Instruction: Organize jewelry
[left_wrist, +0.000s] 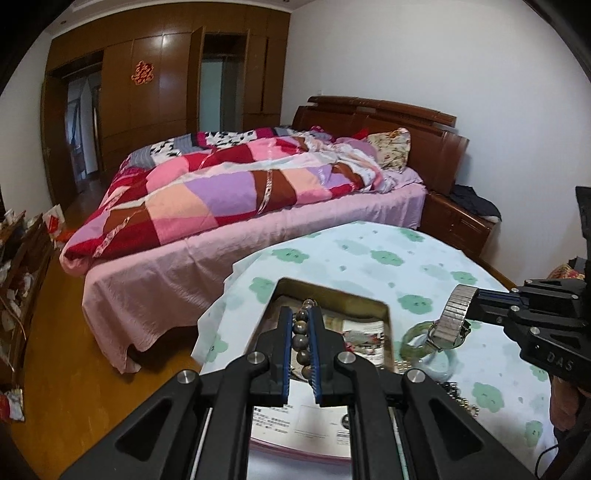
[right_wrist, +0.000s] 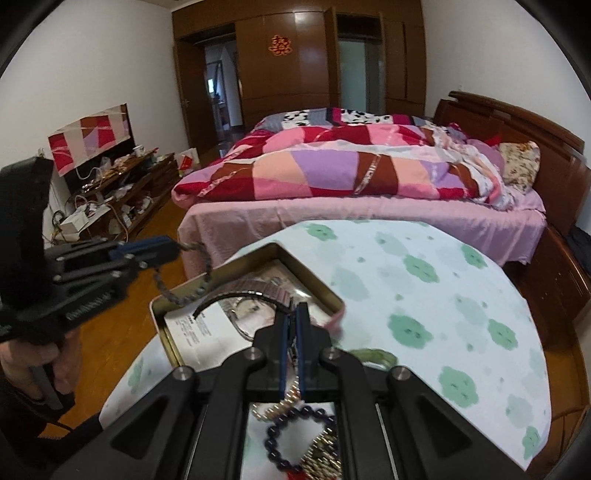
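Note:
My left gripper (left_wrist: 300, 314) is shut on a string of brown-grey beads (left_wrist: 300, 334), held over an open gold tin (left_wrist: 332, 291) on the table. From the right wrist view the same beads (right_wrist: 201, 275) hang from the left gripper (right_wrist: 175, 245) above the tin's (right_wrist: 310, 275) near corner. My right gripper (right_wrist: 295, 312) is shut on the band of a silver metal watch (right_wrist: 243, 293), which arcs above the tin. Seen from the left wrist, the watch (left_wrist: 456, 306) dangles from the right gripper (left_wrist: 476, 297) over a green jade bangle (left_wrist: 415, 341).
A white cloth with green flowers (right_wrist: 424, 277) covers the round table. A dark blue bead bracelet (right_wrist: 275, 434) and a gold chain (right_wrist: 323, 452) lie under the right gripper. A bed with a patchwork quilt (left_wrist: 221, 192) stands beyond the table. A cluttered shelf (right_wrist: 110, 192) lines the left wall.

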